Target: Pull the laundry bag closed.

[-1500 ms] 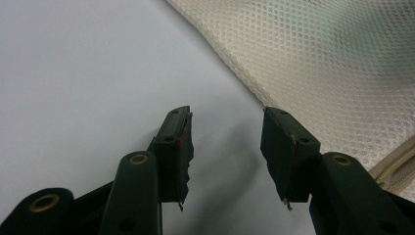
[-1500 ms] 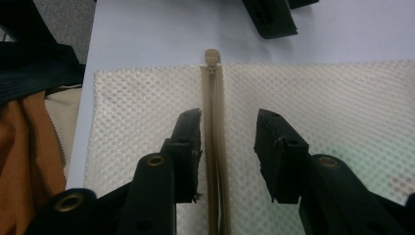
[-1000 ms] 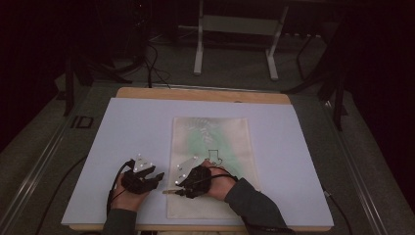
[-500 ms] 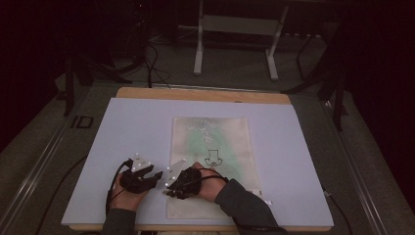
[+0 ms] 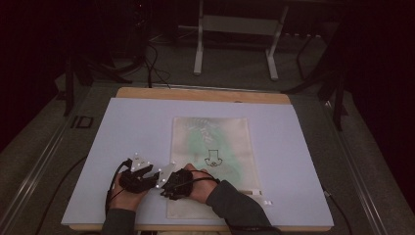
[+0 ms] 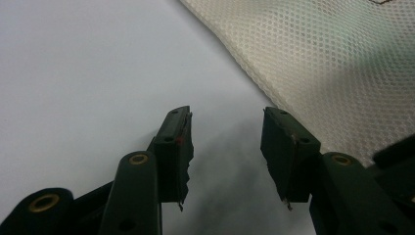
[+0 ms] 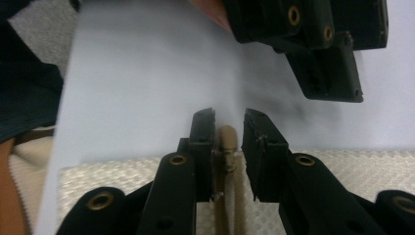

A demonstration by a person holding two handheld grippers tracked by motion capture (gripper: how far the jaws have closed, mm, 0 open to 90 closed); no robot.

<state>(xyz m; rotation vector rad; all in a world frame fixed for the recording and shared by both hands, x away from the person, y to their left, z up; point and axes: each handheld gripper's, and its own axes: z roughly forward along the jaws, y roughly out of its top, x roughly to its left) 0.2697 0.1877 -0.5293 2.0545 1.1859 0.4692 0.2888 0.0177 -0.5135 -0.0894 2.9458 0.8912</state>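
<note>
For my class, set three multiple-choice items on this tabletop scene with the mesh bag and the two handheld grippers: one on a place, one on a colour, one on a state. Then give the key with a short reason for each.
1. Where does the mesh bag lie on the white board?
A. near its middle, reaching the near edge
B. at the far left corner
C. hanging off the right side

2. What colour is the zipper pull between the right gripper jaws?
A. red
B. beige
C. blue

3. How do the left gripper jaws stand?
A. shut on the bag
B. shut on nothing
C. open over the bare board

Key: 1 A, the high view shows it laid centrally toward the person. 2 B, the right gripper view shows a tan pull. 3 C, the left gripper view shows a wide gap with bare white surface between them.
</note>
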